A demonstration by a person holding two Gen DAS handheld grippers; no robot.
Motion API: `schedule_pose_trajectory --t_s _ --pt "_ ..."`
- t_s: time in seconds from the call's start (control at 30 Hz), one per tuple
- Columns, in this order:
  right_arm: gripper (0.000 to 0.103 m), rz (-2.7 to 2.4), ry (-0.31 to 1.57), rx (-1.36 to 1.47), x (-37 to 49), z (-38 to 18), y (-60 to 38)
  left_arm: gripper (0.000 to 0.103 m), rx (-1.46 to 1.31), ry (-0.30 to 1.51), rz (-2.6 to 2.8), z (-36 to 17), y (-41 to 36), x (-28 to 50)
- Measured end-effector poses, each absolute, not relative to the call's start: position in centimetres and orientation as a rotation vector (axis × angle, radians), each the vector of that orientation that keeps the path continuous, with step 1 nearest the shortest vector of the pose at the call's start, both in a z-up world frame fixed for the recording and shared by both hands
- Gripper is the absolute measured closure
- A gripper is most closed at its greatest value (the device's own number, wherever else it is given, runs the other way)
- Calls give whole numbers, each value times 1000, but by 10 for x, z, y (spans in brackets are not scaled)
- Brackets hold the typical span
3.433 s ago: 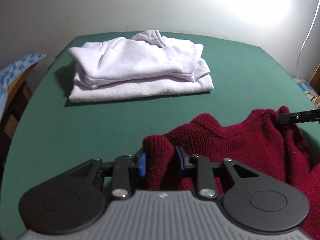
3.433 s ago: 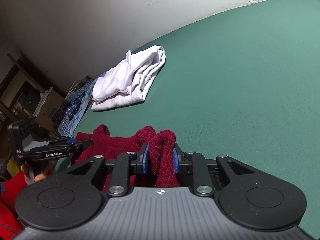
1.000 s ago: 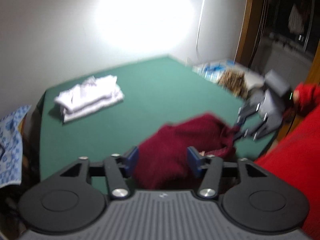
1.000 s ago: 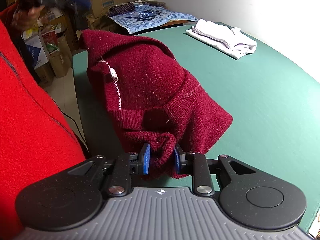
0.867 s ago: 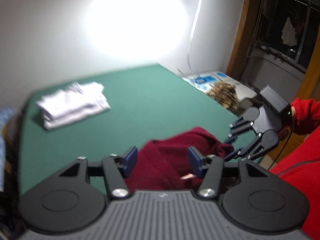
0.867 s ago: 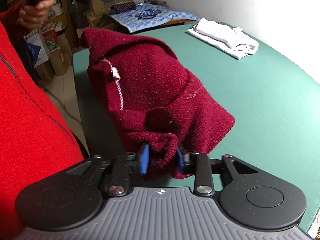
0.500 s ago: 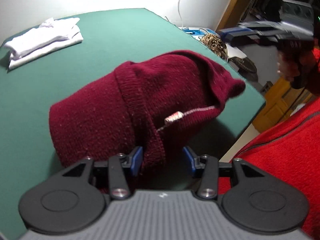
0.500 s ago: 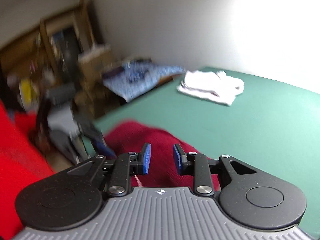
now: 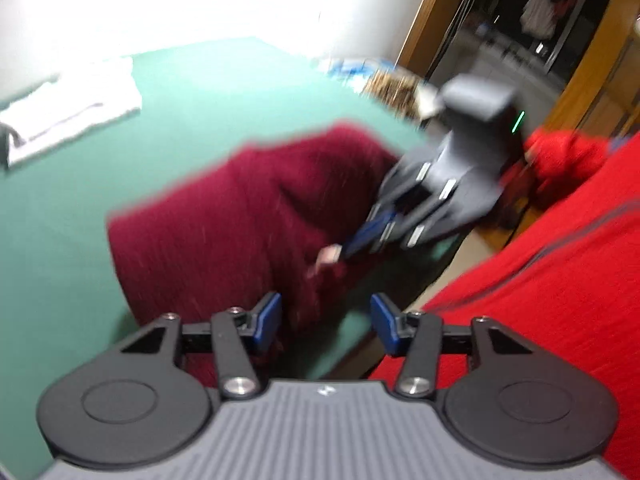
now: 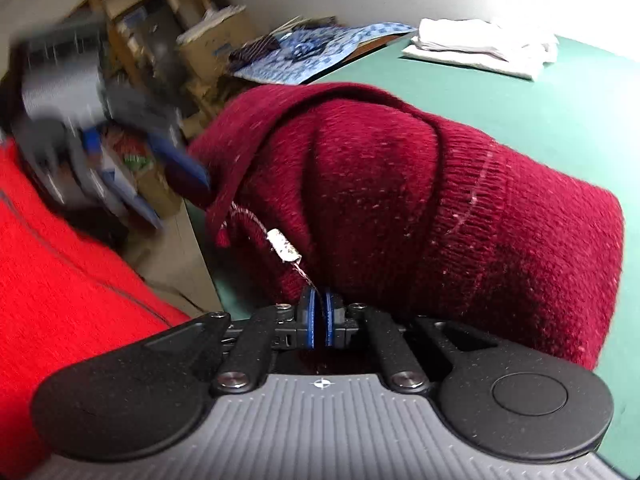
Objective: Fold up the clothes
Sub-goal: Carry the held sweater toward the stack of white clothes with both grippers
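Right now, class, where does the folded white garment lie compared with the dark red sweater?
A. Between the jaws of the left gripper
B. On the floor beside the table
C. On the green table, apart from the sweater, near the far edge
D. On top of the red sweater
C: the folded white garment rests on the green table near its far edge, with bare green between it and the dark red sweater.

The whole left view is being blurred. The right gripper [image 9: 352, 246] is being smeared there. In the right view, the left gripper [image 10: 176, 164] is being blurred, and the sweater's [image 10: 420, 200] near edge is being hidden.
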State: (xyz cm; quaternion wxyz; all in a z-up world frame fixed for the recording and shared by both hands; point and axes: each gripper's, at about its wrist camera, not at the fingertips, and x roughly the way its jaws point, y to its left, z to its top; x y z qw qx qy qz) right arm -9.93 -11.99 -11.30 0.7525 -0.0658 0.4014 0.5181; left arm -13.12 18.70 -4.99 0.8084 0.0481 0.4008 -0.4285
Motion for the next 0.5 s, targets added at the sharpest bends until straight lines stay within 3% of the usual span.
schedule_pose_trajectory --t_s 0.1,0.3,0.5 --pt "101 1117 879 -185 -101 -109 -112 33 66 764 -944 -33 191 -126" --pt "91 1059 888 -122 -108 -87 -125 45 129 892 -1019 -99 164 -102" --pt "77 854 657 198 -105 -41 -168 35 107 896 -1094 -103 171 -98"
